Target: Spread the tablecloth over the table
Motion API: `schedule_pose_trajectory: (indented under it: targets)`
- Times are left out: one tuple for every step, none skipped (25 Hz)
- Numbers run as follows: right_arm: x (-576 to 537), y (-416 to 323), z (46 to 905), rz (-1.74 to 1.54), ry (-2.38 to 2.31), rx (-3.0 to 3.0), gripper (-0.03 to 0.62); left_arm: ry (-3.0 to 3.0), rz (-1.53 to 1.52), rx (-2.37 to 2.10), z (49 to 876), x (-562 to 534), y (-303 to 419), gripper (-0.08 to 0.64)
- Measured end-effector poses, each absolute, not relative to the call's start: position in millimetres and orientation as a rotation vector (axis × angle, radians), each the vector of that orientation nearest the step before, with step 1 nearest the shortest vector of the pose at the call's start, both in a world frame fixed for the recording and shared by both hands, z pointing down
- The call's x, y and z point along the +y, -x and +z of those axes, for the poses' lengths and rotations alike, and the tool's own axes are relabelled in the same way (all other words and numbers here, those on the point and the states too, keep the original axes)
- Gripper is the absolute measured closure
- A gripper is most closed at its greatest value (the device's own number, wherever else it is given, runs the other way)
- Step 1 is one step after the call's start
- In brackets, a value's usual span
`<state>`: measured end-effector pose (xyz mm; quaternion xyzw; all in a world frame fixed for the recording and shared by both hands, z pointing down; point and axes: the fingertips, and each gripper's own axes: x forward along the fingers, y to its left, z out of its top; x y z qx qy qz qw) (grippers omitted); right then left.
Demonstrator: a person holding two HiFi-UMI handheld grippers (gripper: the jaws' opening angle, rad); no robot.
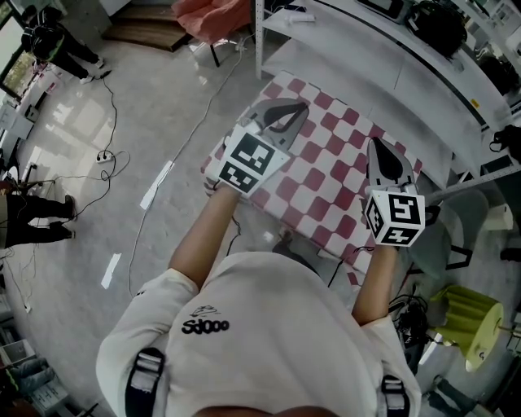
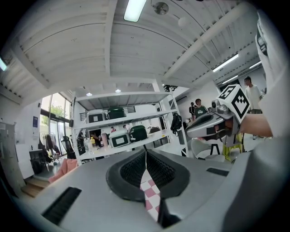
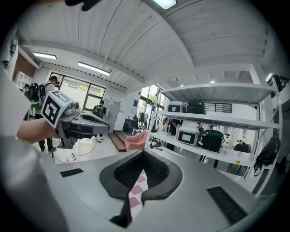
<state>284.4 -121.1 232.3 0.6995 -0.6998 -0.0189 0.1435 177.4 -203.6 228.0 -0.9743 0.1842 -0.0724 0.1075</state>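
A red-and-white checked tablecloth [image 1: 326, 167] hangs stretched in front of me between both grippers; whatever is under it is hidden. My left gripper [image 1: 295, 108] holds the cloth's left part. In the left gripper view its jaws [image 2: 146, 155] are shut, with a checked strip [image 2: 150, 192] pinched between the pads. My right gripper [image 1: 377, 148] holds the right part. In the right gripper view those jaws [image 3: 142, 155] are also shut on a checked fold [image 3: 136, 190]. Both grippers point roughly level. Each one sees the other: the right gripper [image 2: 206, 126] and the left gripper [image 3: 84, 123].
A white shelf rack [image 1: 366, 49] with dark bags stands just beyond the cloth. A pink cloth [image 1: 216, 16] lies at the back. Cables and a power strip [image 1: 104, 156] cross the floor at left. A grey chair [image 1: 440, 244] and a yellow-green object [image 1: 468, 322] sit at right.
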Motion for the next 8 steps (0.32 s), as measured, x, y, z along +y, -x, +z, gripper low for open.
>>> schedule_pose_trajectory:
  targets:
    - [-120.9,-285.0,232.8,-0.054,-2.017,-2.018,0.571,2.867,-0.211,0.54,227.5,-202.9,-178.3,0.528]
    - [-120.8,-285.3,233.1,-0.054,-2.018,-2.019,0.572,2.866,-0.209,0.538,226.9,-202.4,-179.0,0.528]
    - [-121.1,-285.2,233.2,-0.055,-2.018,-2.02,0.571,2.865,-0.207,0.536,226.4,-202.1,-179.6,0.528]
    - [-121.7,-284.9,233.4,-0.056,-2.017,-2.022,0.571,2.865,-0.207,0.533,226.3,-202.2,-179.9,0.528]
    - [-122.4,-284.3,233.7,-0.057,-2.017,-2.024,0.572,2.866,-0.207,0.531,226.6,-202.4,-180.1,0.528]
    - [-123.2,-283.6,234.0,-0.057,-2.016,-2.025,0.571,2.868,-0.207,0.528,226.9,-202.7,-180.1,0.528]
    - [-124.0,-282.9,234.3,-0.056,-2.015,-2.027,0.571,2.869,-0.207,0.526,227.1,-203.0,-180.0,0.528]
    - [-124.8,-282.1,234.6,-0.056,-2.014,-2.028,0.571,2.87,-0.207,0.523,227.3,-203.3,-179.9,0.528]
